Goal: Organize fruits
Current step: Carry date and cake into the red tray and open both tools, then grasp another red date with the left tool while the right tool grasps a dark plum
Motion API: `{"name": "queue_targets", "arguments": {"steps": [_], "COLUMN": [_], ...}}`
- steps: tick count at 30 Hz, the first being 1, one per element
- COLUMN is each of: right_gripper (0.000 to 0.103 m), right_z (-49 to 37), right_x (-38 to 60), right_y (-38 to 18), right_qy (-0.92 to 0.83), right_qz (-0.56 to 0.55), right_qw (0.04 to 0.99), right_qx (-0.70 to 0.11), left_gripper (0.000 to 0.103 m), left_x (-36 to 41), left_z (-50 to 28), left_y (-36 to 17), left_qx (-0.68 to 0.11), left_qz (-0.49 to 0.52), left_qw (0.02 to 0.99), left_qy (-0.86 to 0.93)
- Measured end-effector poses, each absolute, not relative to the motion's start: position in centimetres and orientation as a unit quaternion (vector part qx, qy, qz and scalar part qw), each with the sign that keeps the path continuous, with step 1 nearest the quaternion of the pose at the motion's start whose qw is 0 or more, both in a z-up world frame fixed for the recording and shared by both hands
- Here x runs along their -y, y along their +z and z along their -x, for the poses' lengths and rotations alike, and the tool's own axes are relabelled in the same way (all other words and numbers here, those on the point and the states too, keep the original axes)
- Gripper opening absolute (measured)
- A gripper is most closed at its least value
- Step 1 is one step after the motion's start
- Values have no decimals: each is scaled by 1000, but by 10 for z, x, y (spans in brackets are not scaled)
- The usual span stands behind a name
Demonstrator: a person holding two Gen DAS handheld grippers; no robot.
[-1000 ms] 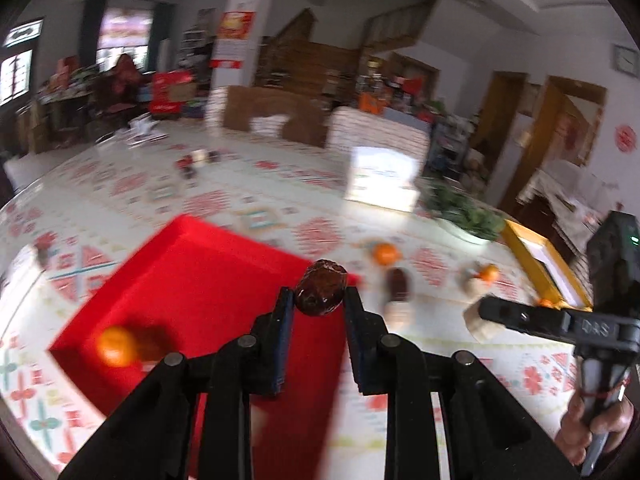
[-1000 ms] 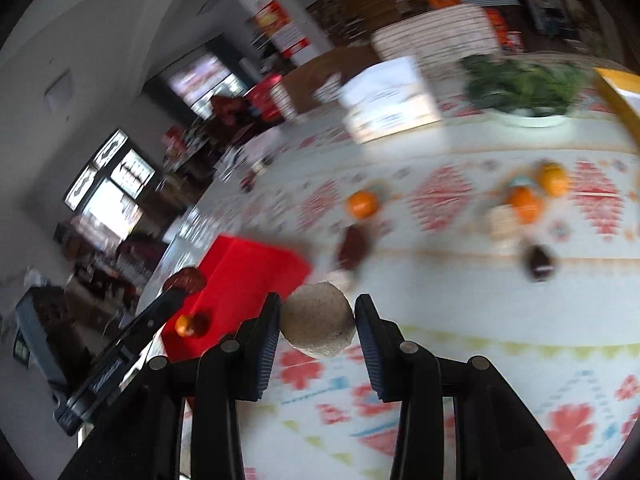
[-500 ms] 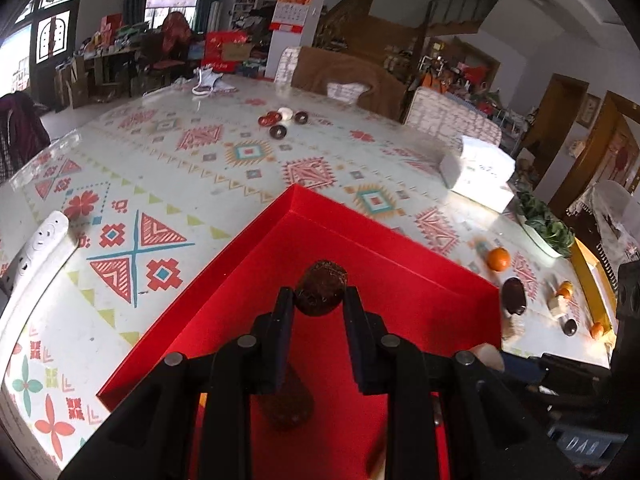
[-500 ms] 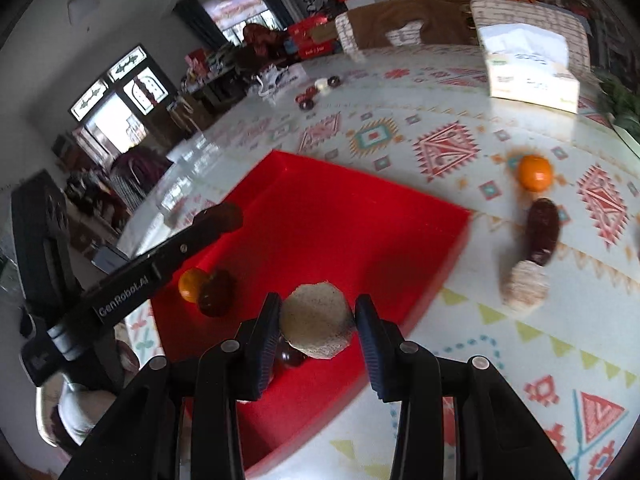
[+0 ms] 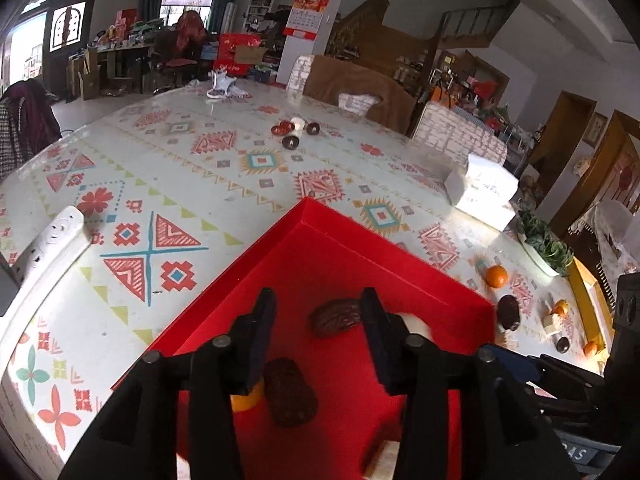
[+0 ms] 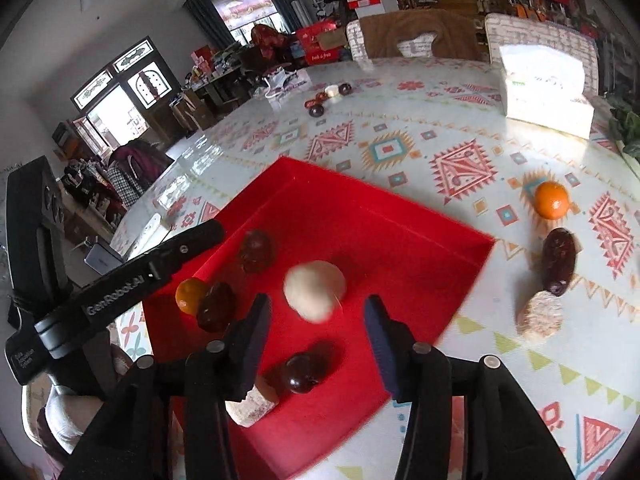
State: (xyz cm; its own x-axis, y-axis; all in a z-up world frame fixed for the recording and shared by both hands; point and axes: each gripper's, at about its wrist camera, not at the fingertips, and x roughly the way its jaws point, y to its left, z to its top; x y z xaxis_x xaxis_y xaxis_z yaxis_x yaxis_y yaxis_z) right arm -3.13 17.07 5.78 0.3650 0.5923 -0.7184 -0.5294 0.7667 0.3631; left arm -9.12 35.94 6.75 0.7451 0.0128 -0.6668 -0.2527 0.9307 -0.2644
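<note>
Left wrist view:
left tool (image 5: 316, 312): jaws had just been opening, stood apart; the date (image 5: 335, 317) I let go sat between them, maybe against the right pad, not pinched.
red tray (image 5: 400, 256): under my left tool; second dark date (image 5: 290, 392) and an orange (image 5: 246, 398) lay nearer me.
tabletop (image 5: 168, 176): orange fruit (image 5: 496, 276) and a dark date (image 5: 508, 312) waited beyond the tray's right rim.

Right wrist view:
right tool (image 6: 314, 320): jaws had just been opening, nothing gripped; pale round fruit (image 6: 315, 290) blurred, apparently dropping onto the tray (image 6: 420, 236).
tray contents: dark fruits (image 6: 256, 250), (image 6: 216, 306), (image 6: 306, 368), small orange (image 6: 191, 295), pale piece (image 6: 252, 402).
loose: orange (image 6: 552, 200), date (image 6: 559, 260), pale chunk (image 6: 540, 318) on tabletop right of tray.
tip: I judged it best to lift both tools straight up, clear of the rim, so nothing got nudged out.
</note>
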Motion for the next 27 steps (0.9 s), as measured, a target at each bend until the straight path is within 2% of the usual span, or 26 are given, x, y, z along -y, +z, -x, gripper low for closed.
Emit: {"name": "queue_targets", "arguments": {"steps": [6, 14, 27], "right_gripper": [53, 54, 54], "right_z": [39, 50, 50], "right_x": [-144, -72, 97], "right_y": [68, 68, 61], "right_qy": [323, 287, 158], "right_qz": [-34, -57, -111], "right_qw": [843, 856, 886], "right_qx": [-429, -426, -422], "left_gripper": [60, 69, 71], "left_x": [-333, -267, -173], "left_z": [111, 120, 109], "left_y": [96, 116, 106], "left_qx": [-323, -319, -349], "left_qz": [167, 134, 96], "left_qw": [930, 938, 929], "left_qy": [49, -8, -74]}}
